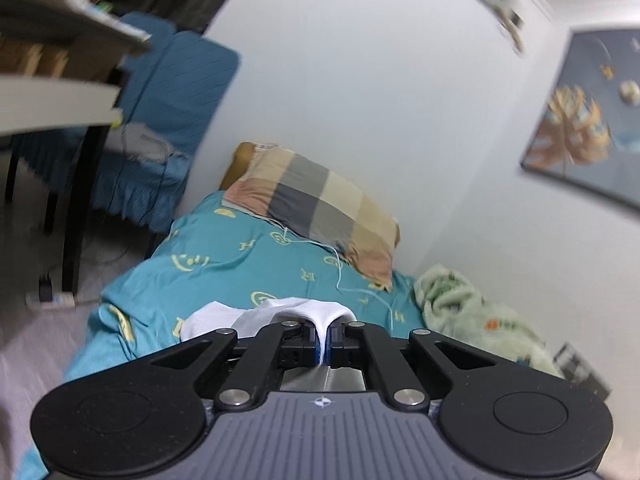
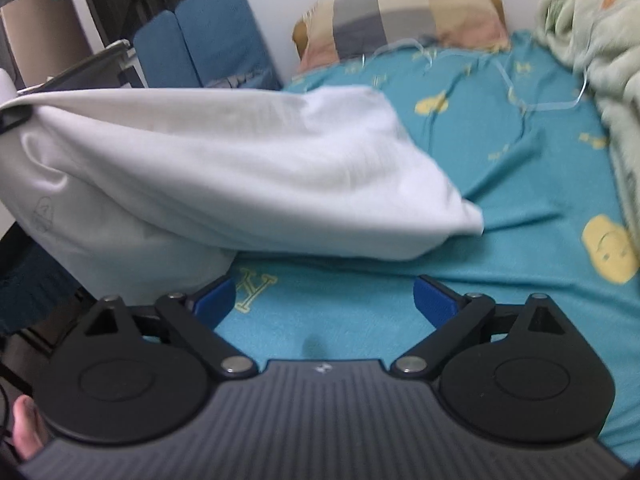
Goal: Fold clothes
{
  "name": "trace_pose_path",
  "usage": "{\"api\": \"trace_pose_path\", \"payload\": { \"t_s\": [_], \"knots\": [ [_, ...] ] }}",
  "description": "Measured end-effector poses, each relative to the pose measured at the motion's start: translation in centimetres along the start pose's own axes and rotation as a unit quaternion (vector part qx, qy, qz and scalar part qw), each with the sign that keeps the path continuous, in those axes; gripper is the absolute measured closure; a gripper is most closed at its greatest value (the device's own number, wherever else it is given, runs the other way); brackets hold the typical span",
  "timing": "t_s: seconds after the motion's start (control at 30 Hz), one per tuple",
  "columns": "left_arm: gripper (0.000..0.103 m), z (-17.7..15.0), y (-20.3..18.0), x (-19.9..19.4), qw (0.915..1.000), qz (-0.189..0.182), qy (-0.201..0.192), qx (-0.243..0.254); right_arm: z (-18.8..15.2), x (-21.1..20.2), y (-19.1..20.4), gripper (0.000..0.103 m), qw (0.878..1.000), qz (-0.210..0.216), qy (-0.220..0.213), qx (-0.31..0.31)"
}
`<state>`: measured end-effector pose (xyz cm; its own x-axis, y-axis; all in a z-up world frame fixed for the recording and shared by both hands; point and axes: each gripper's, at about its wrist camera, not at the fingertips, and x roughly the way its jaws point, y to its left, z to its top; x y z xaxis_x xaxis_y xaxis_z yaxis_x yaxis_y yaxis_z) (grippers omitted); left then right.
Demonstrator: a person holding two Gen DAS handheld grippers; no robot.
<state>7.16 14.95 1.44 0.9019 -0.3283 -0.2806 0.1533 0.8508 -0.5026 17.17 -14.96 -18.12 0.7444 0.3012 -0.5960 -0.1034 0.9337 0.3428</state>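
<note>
Both wrist views look low and close along the teal bed [image 1: 224, 264] toward the checked pillow [image 1: 320, 204], which they share.

I see a bed with a teal sheet [image 2: 500, 200]; on it lie a checked pillow [image 1: 320, 208], a pale green blanket [image 2: 600, 40], a thin white cord [image 1: 340, 272] and the white garment's [image 2: 280, 184] far end.
</note>
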Motion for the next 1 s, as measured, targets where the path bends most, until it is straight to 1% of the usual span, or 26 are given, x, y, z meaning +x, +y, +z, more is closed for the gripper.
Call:
{"api": "trace_pose_path", "payload": {
  "t_s": [0.03, 0.07, 0.1, 0.13, 0.2, 0.23, 0.27, 0.3, 0.33, 0.37, 0.4, 0.43, 0.47, 0.57, 0.7, 0.83, 0.9, 1.0],
  "knots": [
    [0.1, 0.1, 0.4, -0.1, 1.0, -0.001, -0.002, -0.007, 0.0, 0.6, -0.1, 0.01, 1.0, -0.001, 0.005, 0.005],
    [0.1, 0.2, 0.7, -0.2, 0.9999, -0.002, -0.002, -0.013, 0.2, 1.2, -0.3, 0.014, 1.0, -0.004, 0.009, 0.01],
    [0.1, 0.2, 1.0, -0.1, 0.9999, -0.005, -0.001, -0.017, 0.5, 1.9, -0.5, 0.021, 1.0, -0.009, 0.011, 0.017],
    [0.1, 0.3, 1.3, 0.2, 0.9998, -0.004, -0.001, -0.018, 0.9, 2.6, -0.9, 0.024, 0.999, -0.016, 0.01, 0.027],
    [0.1, 0.4, 1.9, 0.6, 0.9997, 0.002, 0.0, -0.023, 1.8, 3.6, -2.0, 0.026, 0.998, -0.028, 0.0, 0.051],
    [0.1, 0.4, 2.2, 0.9, 0.9996, 0.006, 0.002, -0.028, 2.1, 3.9, -2.5, 0.028, 0.998, -0.027, -0.004, 0.06],
    [0.1, 0.5, 2.7, 1.5, 0.9994, 0.009, 0.005, -0.034, 2.4, 4.2, -2.8, 0.036, 0.998, -0.019, -0.008, 0.063],
    [0.1, 0.7, 3.2, 1.9, 0.999, 0.012, 0.007, -0.042, 2.7, 4.4, -3.0, 0.049, 0.998, -0.011, -0.015, 0.064],
    [0.1, 0.8, 3.5, 2.3, 0.9987, 0.014, 0.008, -0.049, 2.9, 4.4, -3.2, 0.057, 0.997, -0.006, -0.024, 0.068],
    [0.1, 1.0, 3.7, 2.6, 0.9984, 0.015, 0.008, -0.054, 3.1, 4.3, -3.3, 0.072, 0.997, -0.001, -0.034, 0.073],
    [0.1, 1.2, 4.0, 3.0, 0.9981, 0.017, 0.009, -0.059, 3.3, 4.0, -3.3, 0.08, 0.996, 0.004, -0.044, 0.077],
    [0.1, 1.3, 4.0, 3.2, 0.998, 0.019, 0.008, -0.06, 3.5, 3.6, -3.3, 0.082, 0.995, 0.01, -0.054, 0.08],
    [0.1, 1.4, 4.0, 3.3, 0.9981, 0.02, 0.006, -0.058, 3.8, 3.1, -3.2, 0.088, 0.994, 0.015, -0.066, 0.08],
    [0.1, 1.6, 3.9, 3.3, 0.9981, 0.022, 0.001, -0.058, 4.8, 0.9, -3.2, 0.091, 0.988, 0.043, -0.111, 0.093],
    [0.1, 1.8, 3.8, 2.6, 0.9977, 0.014, -0.014, -0.065, 6.2, -3.9, -1.5, 0.093, 0.976, 0.091, -0.185, 0.066],
    [0.1, 2.4, 3.5, 1.3, 0.9961, -0.008, -0.048, -0.073, 7.7, -8.7, 0.2, 0.093, 0.955, 0.138, -0.258, 0.038],
    [0.1, 2.6, 3.5, 0.7, 0.9953, -0.01, -0.066, -0.07, 8.4, -11.0, 0.9, 0.093, 0.943, 0.16, -0.29, 0.026],
    [0.1, 2.7, 3.6, 0.7, 0.9952, -0.008, -0.066, -0.072, 9.4, -13.1, 0.9, 0.093, 0.931, 0.187, -0.314, 0.019]
  ]
}}
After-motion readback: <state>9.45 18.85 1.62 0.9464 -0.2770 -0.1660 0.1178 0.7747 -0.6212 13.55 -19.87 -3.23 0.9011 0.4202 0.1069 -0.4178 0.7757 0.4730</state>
